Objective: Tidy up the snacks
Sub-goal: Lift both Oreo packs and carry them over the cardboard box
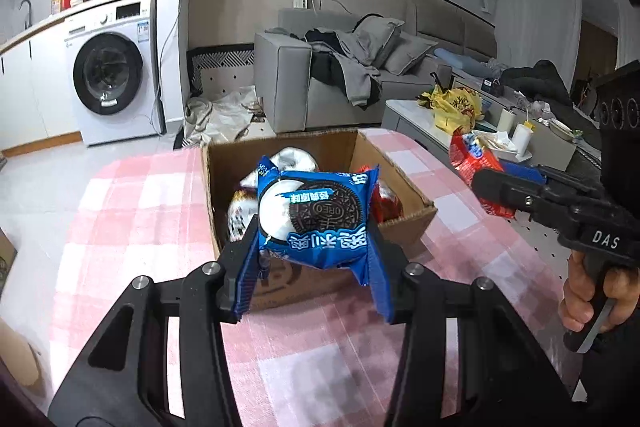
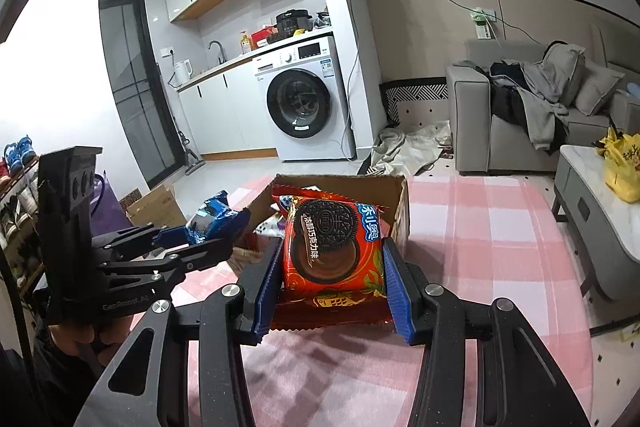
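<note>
My left gripper (image 1: 316,251) is shut on a blue Oreo packet (image 1: 316,215) and holds it above the near edge of an open cardboard box (image 1: 404,183). The box holds several red and silver snack packets (image 1: 292,159). My right gripper (image 2: 332,267) is shut on a red Oreo packet (image 2: 332,243), held above the table just in front of the box (image 2: 396,187). In the left wrist view the right gripper (image 1: 492,195) with its red packet (image 1: 468,159) is to the right of the box. In the right wrist view the left gripper (image 2: 216,227) with the blue packet (image 2: 210,217) is at the left.
The box stands on a table with a pink checked cloth (image 1: 132,203). Beyond are a washing machine (image 1: 112,75), a grey sofa (image 1: 320,75) with clothes, and a cluttered coffee table (image 1: 412,111) at the right. A smaller cardboard box (image 2: 156,207) sits on the floor at the left.
</note>
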Tool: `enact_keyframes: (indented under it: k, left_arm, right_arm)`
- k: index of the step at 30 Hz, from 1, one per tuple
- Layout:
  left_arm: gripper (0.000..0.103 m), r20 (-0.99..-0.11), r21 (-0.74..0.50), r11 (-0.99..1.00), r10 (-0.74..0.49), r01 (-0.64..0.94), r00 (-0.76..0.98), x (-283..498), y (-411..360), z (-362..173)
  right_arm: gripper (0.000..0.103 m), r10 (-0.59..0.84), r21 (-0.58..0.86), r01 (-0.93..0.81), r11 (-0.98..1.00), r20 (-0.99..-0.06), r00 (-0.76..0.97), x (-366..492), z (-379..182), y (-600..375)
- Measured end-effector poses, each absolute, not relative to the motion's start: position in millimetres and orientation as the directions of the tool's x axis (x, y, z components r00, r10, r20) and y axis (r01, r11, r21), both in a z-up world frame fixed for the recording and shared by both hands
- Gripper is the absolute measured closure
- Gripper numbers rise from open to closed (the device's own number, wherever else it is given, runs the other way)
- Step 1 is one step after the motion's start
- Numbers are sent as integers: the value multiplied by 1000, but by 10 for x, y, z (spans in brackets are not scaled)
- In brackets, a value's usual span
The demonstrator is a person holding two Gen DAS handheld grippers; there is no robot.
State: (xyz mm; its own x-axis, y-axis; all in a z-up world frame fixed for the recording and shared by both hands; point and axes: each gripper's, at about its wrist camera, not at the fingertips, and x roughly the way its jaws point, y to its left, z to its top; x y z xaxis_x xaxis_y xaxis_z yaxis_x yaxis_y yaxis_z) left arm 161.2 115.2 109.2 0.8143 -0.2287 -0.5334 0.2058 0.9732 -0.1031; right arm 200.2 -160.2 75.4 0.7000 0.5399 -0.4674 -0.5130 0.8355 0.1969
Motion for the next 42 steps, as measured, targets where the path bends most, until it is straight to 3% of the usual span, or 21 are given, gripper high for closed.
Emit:
enact_keyframes:
  k: [21,42]
  left_arm:
    - [59,-484,-96,980,-201,176,852,2206,1130,1409]
    - [59,-572,-64,990,-139,125,809,3048,1127,783]
  right_arm:
    - [55,536,262,-468,844,-440,720,2578,777,-1402]
    - [55,497,275,-414,868,-519,696,3196,412,-1077]
